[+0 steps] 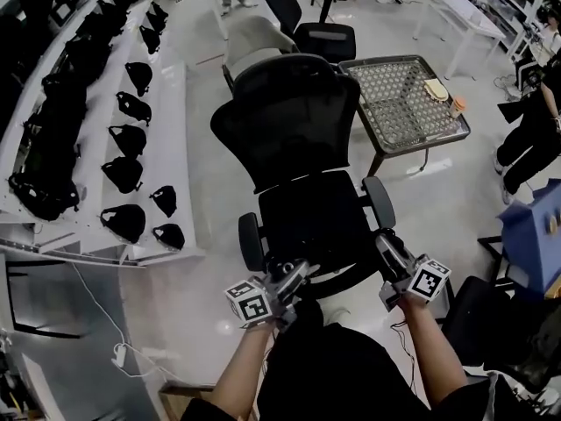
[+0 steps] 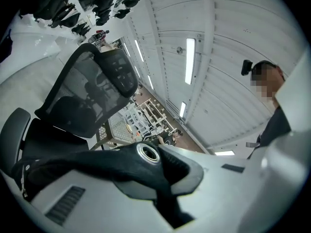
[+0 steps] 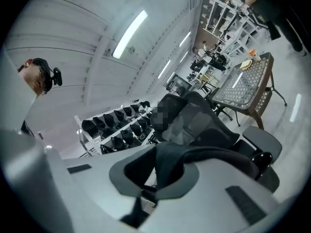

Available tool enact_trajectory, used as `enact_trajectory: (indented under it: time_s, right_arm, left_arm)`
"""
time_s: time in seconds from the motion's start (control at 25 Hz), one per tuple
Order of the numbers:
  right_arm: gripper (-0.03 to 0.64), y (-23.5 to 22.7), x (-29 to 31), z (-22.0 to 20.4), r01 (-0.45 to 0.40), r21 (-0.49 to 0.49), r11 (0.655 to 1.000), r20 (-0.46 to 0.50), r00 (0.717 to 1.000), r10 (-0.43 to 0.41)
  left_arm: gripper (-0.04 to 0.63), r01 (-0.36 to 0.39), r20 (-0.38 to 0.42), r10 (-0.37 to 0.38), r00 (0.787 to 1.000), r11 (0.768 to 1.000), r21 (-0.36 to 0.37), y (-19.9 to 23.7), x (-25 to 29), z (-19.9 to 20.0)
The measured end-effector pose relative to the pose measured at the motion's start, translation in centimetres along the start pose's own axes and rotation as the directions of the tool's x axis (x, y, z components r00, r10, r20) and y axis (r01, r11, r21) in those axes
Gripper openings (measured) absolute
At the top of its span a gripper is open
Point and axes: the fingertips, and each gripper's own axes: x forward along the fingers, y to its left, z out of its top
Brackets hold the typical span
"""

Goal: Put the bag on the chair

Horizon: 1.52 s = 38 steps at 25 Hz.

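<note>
A black office chair (image 1: 308, 210) with a mesh back stands right in front of me, seat empty. The black bag (image 1: 346, 358) hangs low between my arms, just before the seat's front edge. My left gripper (image 1: 285, 281) is shut on a black bag strap (image 2: 97, 166) with a metal eyelet (image 2: 148, 153). My right gripper (image 1: 390, 254) is shut on another black strap (image 3: 170, 161) of the bag. In the left gripper view the chair (image 2: 85, 93) rises at the left; in the right gripper view the chair (image 3: 206, 125) sits behind the strap.
A metal mesh table (image 1: 394, 117) with a cup stands to the right behind the chair. White shelves (image 1: 180, 147) with several black bags run along the left. More chairs (image 1: 320, 35) stand further back. A person (image 1: 535, 134) and a blue object (image 1: 539, 235) are at the right. A cable (image 1: 105, 323) lies on the floor.
</note>
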Motion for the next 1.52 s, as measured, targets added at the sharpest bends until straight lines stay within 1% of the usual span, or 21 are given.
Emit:
enact_trajectory:
  time_s: [0.24,0.4,0.6,0.84,1.04,1.32,1.52]
  right_arm:
    - [0.008,-2.3,5.9,1.4,0.020,0.019,1.000,0.004,1.000,-0.020]
    - [0.009,-3.9,9.5,2.1,0.029,0.004,1.000,-0.015,0.999,-0.029]
    - [0.009,-6.1,13.2,2.8,0.042,-0.013,0.999,-0.032,0.999,-0.043]
    - [0.008,-8.9,17.1,2.8,0.075,0.016,0.997,-0.025,0.997,-0.075]
    - [0.008,-11.8,19.9,3.5,0.093,0.016,0.996,-0.016,0.996,-0.093]
    - [0.008,-16.2,22.6,4.0,0.133,0.017,0.991,-0.035,0.991,-0.132]
    - [0.008,-18.3,24.8,3.1,0.136,0.038,0.990,-0.069,0.989,-0.133]
  left_arm:
    - [0.025,-0.013,0.016,0.013,1.000,1.000,-0.022,4.2,0.9,3.8]
    - [0.025,-0.020,0.027,0.021,0.999,0.999,-0.042,7.2,1.7,5.9]
    - [0.025,-0.021,0.024,0.023,0.999,0.998,-0.067,11.0,2.6,8.1]
    - [0.025,-0.027,0.001,0.027,1.000,0.996,-0.082,15.4,3.5,10.2]
    - [0.025,-0.035,-0.028,0.032,0.999,0.996,-0.086,18.4,4.9,10.9]
    - [0.025,-0.046,-0.068,0.041,0.997,0.996,-0.077,22.2,7.4,11.2]
    - [0.025,-0.070,-0.063,0.062,0.996,0.989,-0.133,25.7,7.9,10.8]
